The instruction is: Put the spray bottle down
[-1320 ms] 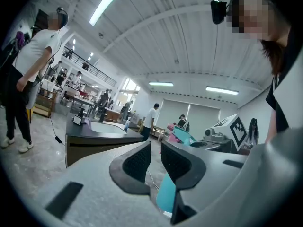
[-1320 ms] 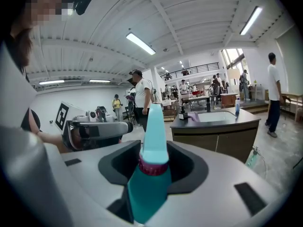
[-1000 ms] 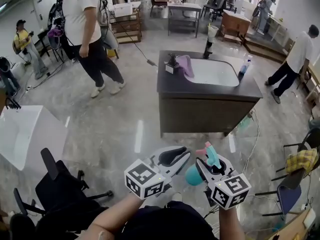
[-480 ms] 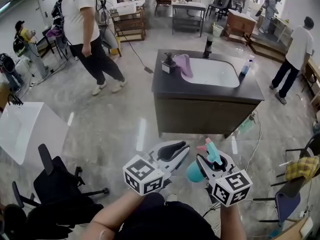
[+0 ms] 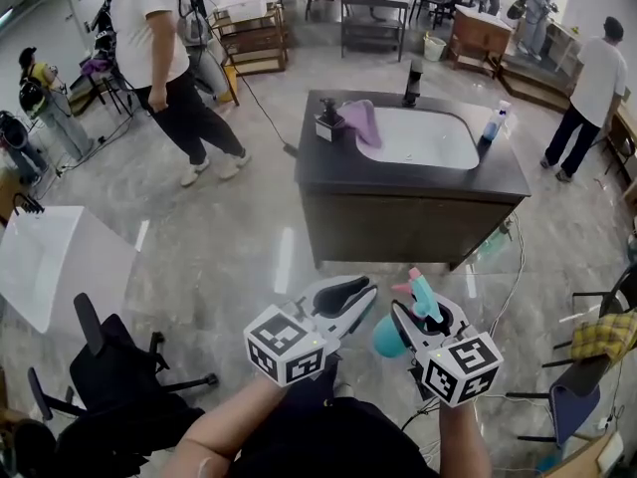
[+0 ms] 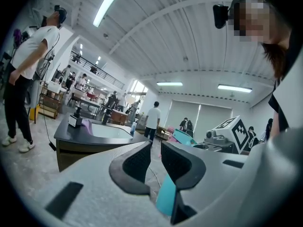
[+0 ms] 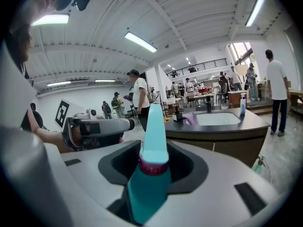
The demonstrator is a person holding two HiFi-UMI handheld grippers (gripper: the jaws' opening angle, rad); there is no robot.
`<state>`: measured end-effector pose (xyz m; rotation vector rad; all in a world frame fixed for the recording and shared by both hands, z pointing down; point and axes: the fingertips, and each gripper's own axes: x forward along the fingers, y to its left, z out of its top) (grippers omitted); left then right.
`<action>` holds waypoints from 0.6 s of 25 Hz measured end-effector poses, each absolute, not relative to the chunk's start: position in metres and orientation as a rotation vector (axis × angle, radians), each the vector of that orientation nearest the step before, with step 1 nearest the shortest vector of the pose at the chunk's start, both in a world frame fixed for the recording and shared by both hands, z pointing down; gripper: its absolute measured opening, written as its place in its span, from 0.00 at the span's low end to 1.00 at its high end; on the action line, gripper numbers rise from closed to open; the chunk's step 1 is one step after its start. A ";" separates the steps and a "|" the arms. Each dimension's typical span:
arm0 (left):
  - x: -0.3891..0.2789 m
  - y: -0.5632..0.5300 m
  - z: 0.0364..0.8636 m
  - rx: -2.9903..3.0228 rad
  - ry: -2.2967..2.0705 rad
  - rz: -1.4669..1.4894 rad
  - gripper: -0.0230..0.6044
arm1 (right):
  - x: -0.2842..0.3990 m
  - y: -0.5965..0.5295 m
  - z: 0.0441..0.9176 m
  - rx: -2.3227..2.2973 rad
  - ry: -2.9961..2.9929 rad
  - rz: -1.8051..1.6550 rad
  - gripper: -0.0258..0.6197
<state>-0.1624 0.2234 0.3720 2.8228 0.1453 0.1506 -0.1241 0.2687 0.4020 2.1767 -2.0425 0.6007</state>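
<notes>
Sink counter (image 5: 328, 172) nearer the spray bottle (image 5: 386, 339)

This is a big open workshop hall: polished stone floor (image 5: 229, 252), a freestanding sink counter (image 5: 398, 229) at twelve o'clock, work tables (image 5: 373, 6) and wooden shelves (image 5: 254, 46) at the far end, an office chair (image 5: 105, 361) at eight o'clock, people (image 5: 149, 38) standing about, strip lights (image 7: 140, 41) under a high ribbed ceiling (image 7: 189, 13)
</notes>
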 end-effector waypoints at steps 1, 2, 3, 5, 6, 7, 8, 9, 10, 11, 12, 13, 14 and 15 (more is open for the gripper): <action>-0.159 0.218 0.373 2.816 0.139 0.150 0.13 | -0.121 0.264 0.402 2.174 -2.039 0.600 0.29; -0.154 0.212 0.374 2.808 0.136 0.149 0.13 | -0.118 0.260 0.402 2.173 -2.036 0.600 0.29; -0.150 0.207 0.373 2.802 0.138 0.147 0.13 | -0.115 0.257 0.402 2.174 -2.032 0.600 0.29; -0.140 0.199 0.372 2.802 0.154 0.144 0.14 | -0.107 0.249 0.401 2.179 -2.022 0.604 0.29; -0.135 0.195 0.372 2.806 0.161 0.146 0.13 | -0.103 0.244 0.402 2.181 -2.016 0.606 0.29; -0.130 0.190 0.373 2.809 0.166 0.149 0.13 | -0.098 0.239 0.402 2.183 -2.010 0.608 0.29; -0.125 0.184 0.374 2.807 0.172 0.153 0.13 | -0.094 0.233 0.403 2.185 -2.006 0.613 0.29; -0.119 0.179 0.375 2.803 0.178 0.155 0.13 | -0.090 0.228 0.404 2.187 -2.003 0.618 0.29; -0.114 0.175 0.375 2.798 0.186 0.156 0.13 | -0.086 0.222 0.405 2.188 -2.001 0.624 0.29; -0.108 0.170 0.375 2.795 0.193 0.156 0.14 | -0.082 0.217 0.406 2.188 -1.997 0.628 0.29; -0.103 0.166 0.375 2.793 0.201 0.155 0.13 | -0.077 0.213 0.406 2.189 -1.993 0.630 0.29; -0.098 0.161 0.375 2.791 0.208 0.155 0.14 | -0.073 0.208 0.406 2.192 -1.988 0.632 0.29; -0.094 0.157 0.374 2.788 0.217 0.155 0.13 | -0.070 0.204 0.405 2.196 -1.982 0.635 0.29; -0.090 0.153 0.374 2.786 0.225 0.157 0.13 | -0.066 0.199 0.405 2.200 -1.977 0.639 0.29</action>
